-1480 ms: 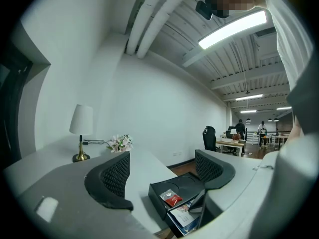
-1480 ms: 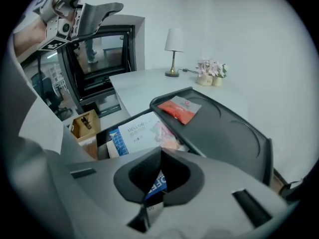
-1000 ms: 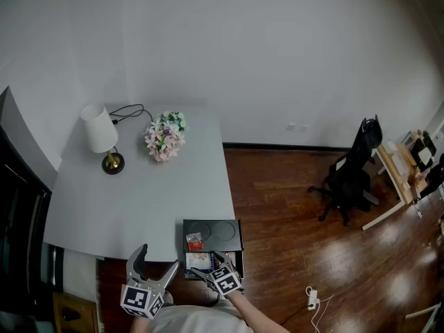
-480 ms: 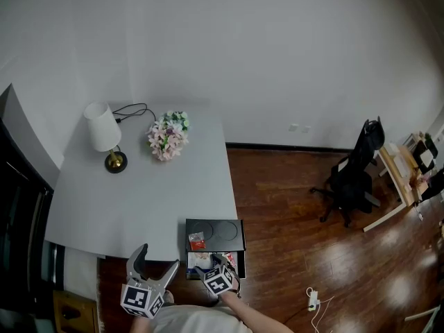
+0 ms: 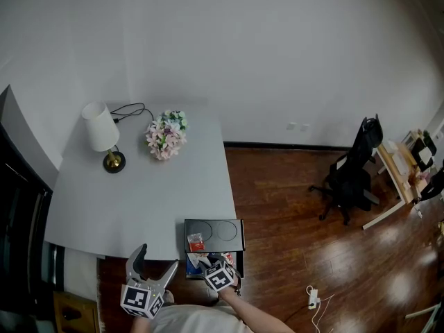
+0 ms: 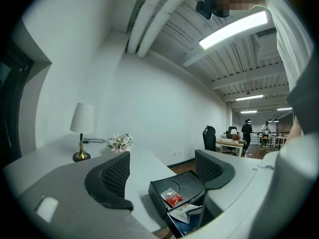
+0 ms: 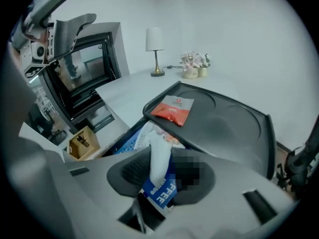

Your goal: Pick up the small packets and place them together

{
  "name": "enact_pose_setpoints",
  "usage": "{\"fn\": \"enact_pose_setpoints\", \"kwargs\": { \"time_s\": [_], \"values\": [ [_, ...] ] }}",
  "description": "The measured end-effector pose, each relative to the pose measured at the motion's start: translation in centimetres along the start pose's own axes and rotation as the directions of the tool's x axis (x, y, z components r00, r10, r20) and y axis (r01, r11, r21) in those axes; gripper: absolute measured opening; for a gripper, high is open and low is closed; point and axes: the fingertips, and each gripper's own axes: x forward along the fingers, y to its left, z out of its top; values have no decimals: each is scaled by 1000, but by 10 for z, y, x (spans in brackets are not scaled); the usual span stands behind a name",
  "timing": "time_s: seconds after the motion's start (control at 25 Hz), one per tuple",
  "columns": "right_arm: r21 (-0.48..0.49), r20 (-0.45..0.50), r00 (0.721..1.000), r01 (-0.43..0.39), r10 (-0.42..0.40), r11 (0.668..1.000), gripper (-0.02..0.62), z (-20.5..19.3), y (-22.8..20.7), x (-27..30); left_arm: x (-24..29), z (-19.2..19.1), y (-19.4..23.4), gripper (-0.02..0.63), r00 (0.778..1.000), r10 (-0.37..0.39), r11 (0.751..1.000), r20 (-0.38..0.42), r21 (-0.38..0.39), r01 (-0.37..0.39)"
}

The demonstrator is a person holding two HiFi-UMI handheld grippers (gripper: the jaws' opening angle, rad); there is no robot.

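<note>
A red small packet (image 5: 196, 242) (image 7: 172, 108) (image 6: 173, 199) lies on the black tray (image 5: 225, 231) (image 7: 239, 128) at the grey table's near corner. Just below the tray, an open bin (image 5: 198, 261) holds a blue printed sheet and more packets. My right gripper (image 5: 208, 263) (image 7: 162, 171) points steeply down into that bin. Its jaws have just been closing, and they now pinch a white small packet (image 7: 158, 153) that stands up between the pads. My left gripper (image 5: 157, 259) (image 6: 164, 176) hangs open and empty to the left, aimed level across the table.
A white lamp (image 5: 102, 136) and a bunch of flowers (image 5: 165, 135) stand at the table's far side. A black office chair (image 5: 354, 172) sits on the wood floor to the right. A small cardboard box (image 7: 82, 142) lies below the table's edge.
The right gripper has tipped further down over the bin and drawn its jaws together around the white packet. The left gripper has stayed where it was.
</note>
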Motion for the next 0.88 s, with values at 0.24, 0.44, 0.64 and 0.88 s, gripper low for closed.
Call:
{"fn": "enact_pose_setpoints", "kwargs": {
  "time_s": [0.24, 0.44, 0.64, 0.88],
  "values": [
    [144, 63, 997, -45, 36, 989, 121, -13, 0, -50, 0, -3, 4, 400, 1000, 6, 1000, -3, -7, -6],
    [223, 196, 979, 10, -55, 975, 122, -1, -27, -100, 10, 0, -6, 400, 1000, -22, 1000, 1, -17, 22],
    [276, 223, 951, 146, -212, 950, 146, 13, -88, -97, 17, -2, -13, 400, 998, -55, 998, -5, -12, 55],
    [240, 110, 960, 227, -259, 944, 167, 14, -131, -61, 16, -1, -16, 400, 998, -64, 998, -7, -11, 64]
  ]
}}
